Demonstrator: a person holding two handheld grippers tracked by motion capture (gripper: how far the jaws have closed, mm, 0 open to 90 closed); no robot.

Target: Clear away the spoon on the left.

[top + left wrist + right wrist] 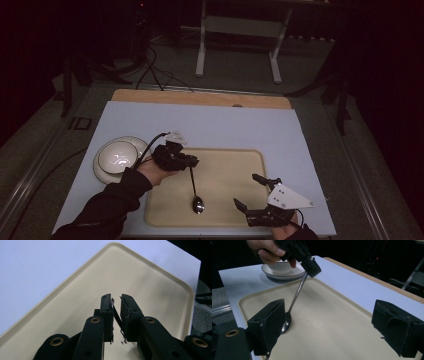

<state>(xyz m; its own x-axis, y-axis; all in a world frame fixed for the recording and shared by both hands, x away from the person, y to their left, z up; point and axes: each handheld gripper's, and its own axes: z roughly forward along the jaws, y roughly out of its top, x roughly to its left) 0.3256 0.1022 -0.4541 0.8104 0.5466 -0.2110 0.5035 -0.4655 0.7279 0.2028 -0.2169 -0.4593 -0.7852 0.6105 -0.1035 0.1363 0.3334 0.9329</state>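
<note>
A metal spoon (193,184) slants over the beige tray (227,167), its bowl resting on the tray and its handle raised toward the left. My left gripper (191,162) is shut on the tip of the handle; in the left gripper view the thin handle (117,316) runs slantwise between the pads (107,307), above the tray (150,277). The right gripper view has the spoon (297,293) hanging from the left gripper (312,268). My right gripper (246,190) hovers open over the tray's near right part, its wide jaws (332,325) holding nothing.
A white bowl (117,156) sits on a saucer (272,275) left of the tray, close behind my left hand. The tray lies on a pale blue mat (210,125) with a wooden table edge (200,97) beyond. A table frame stands on the dark floor at the back.
</note>
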